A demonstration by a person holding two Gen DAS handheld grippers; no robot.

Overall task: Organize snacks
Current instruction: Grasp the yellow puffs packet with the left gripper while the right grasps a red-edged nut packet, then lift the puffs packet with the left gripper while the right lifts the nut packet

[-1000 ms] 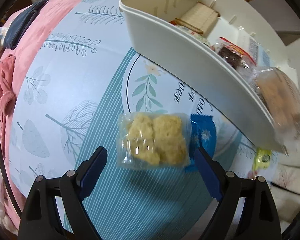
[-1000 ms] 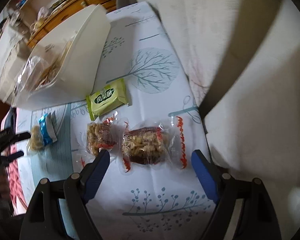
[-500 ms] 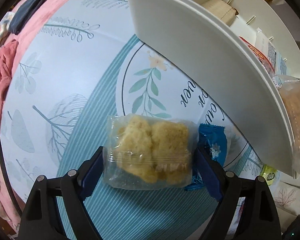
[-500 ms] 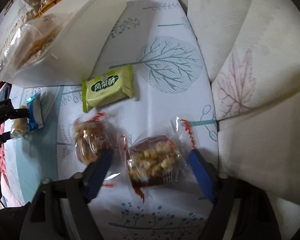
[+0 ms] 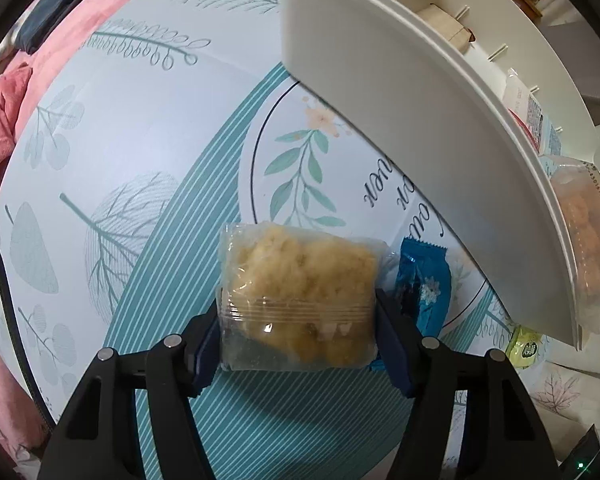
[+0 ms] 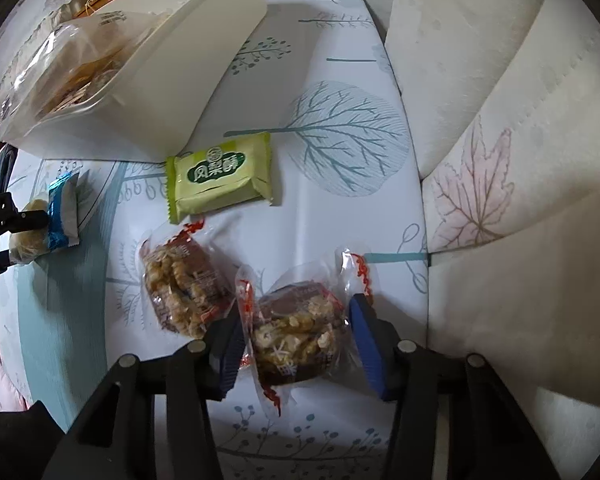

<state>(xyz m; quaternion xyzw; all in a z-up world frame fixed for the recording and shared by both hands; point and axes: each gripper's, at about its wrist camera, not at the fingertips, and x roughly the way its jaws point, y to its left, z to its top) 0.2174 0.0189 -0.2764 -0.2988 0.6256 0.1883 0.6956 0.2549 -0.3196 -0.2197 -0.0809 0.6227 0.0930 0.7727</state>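
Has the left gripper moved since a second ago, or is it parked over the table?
Yes. The left gripper has come down toward the tablecloth, and its jaws have just been closing; they now pinch the clear pack of yellow cakes beside the blue packet.

Bench (image 5: 148, 128) cover: pale blue-white, printed with grey-teal leaves and trees, a band of teal stripes and a dark-ringed floral medallion. Bin (image 5: 420, 128) beside the medallion: plain white. Clear-wrapped pastry (image 5: 300, 300): crumbly yellow. Packet (image 5: 424, 284) touching the pastry: blue with a white flower. Packet (image 6: 220, 178) near the bin: lime green with a dark green label. Two nut cakes (image 6: 296, 332) (image 6: 184, 284): brown, in clear wrappers with red print. Fingers (image 6: 366, 344): blue pads on black.
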